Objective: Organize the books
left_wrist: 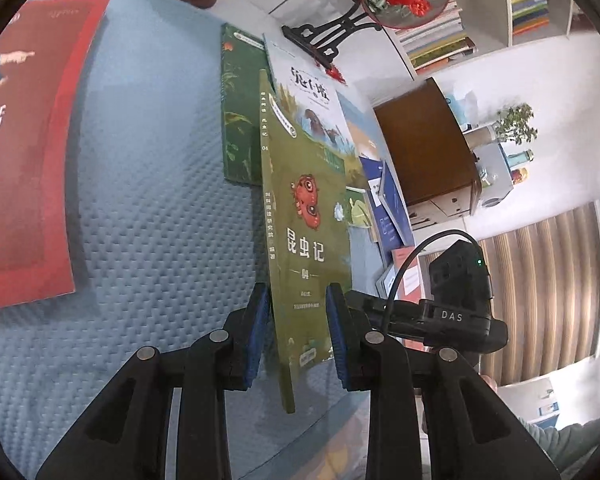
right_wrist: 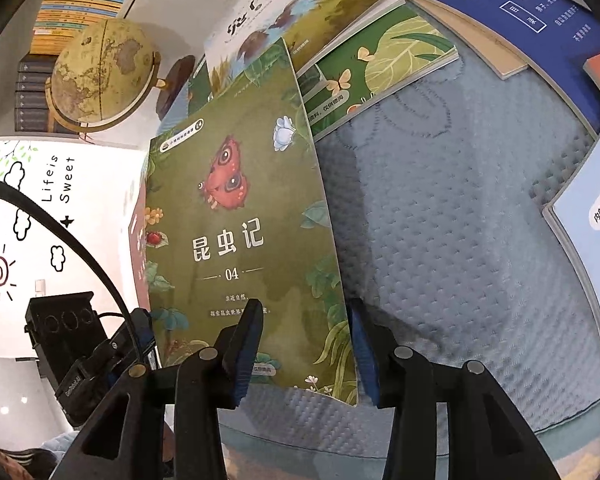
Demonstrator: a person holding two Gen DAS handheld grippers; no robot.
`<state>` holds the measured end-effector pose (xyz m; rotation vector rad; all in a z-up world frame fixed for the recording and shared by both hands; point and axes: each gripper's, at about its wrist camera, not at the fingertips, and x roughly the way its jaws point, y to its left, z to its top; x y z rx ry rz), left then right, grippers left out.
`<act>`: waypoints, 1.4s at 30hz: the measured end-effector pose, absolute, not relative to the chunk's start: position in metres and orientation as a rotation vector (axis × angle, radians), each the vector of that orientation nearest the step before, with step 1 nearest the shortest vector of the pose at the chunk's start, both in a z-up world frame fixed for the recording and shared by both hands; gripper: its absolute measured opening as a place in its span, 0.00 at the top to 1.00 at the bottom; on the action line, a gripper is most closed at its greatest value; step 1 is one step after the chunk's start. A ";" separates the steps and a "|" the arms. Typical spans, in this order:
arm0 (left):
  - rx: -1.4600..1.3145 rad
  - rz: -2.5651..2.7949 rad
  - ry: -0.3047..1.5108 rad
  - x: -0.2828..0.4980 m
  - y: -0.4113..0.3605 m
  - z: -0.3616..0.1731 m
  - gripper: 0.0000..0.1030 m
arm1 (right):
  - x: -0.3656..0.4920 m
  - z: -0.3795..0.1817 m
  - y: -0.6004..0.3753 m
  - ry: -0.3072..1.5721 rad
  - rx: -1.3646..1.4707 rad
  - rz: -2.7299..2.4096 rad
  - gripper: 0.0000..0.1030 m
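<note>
The green insect book [left_wrist: 300, 216] stands nearly on edge above the blue quilted mat [left_wrist: 148, 200], its spine running from 12 to 6 o'clock in the left wrist view, its cover facing toward 3 o'clock; the left gripper [left_wrist: 298, 332] brackets its lower end, though a gap shows between each blue pad and the book, so whether it truly pinches I cannot tell; in the right wrist view the right gripper [right_wrist: 303, 350] straddles the free edge of the same book [right_wrist: 244, 224], the left pad lying over the cover, the right pad standing clear at 3 o'clock, jaws slack and not pressing; the step in hand looks like a handover or a squaring-up of this volume before it joins the others, and it would go best if one gripper clamps firmly near the spine before the other lets go, since a thin paperback held at one corner will sag and swing; keep it upright and carry it toward the loose pile [left_wrist: 323, 112] at 12 o'clock, where a pale book and a dark green one overlap; both tools slant downward toward the mat, the right one seen at 3 o'clock from the left; a red book [left_wrist: 32, 152] lies at 9 o'clock.
</note>
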<state>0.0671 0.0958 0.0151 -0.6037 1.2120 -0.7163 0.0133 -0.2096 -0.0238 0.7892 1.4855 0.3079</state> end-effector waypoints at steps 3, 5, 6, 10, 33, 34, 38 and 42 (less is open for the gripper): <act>-0.556 -0.699 1.236 0.068 0.095 0.010 0.76 | 0.017 -0.023 -0.205 1.498 0.792 0.295 0.54; -0.487 -0.690 1.254 0.069 0.090 0.008 0.76 | 0.019 -0.022 -0.202 1.505 0.780 0.284 0.53; -0.469 -0.693 1.264 0.069 0.087 0.006 0.76 | 0.019 -0.021 -0.200 1.507 0.768 0.277 0.52; -0.440 -0.736 1.294 0.065 0.076 0.001 0.76 | 0.020 -0.018 -0.193 1.509 0.713 0.268 0.51; -0.556 -0.719 1.320 0.058 0.084 0.002 0.82 | 0.009 -0.023 -0.187 1.499 0.822 0.392 0.51; -0.558 -0.713 1.325 0.059 0.085 0.001 0.82 | 0.009 -0.023 -0.188 1.497 0.830 0.396 0.51; -0.549 -0.706 1.327 0.058 0.087 0.000 0.82 | 0.005 -0.027 -0.194 1.485 0.899 0.400 0.51; -0.546 -0.706 1.339 0.054 0.086 -0.003 0.82 | 0.000 -0.028 -0.203 1.482 0.931 0.402 0.51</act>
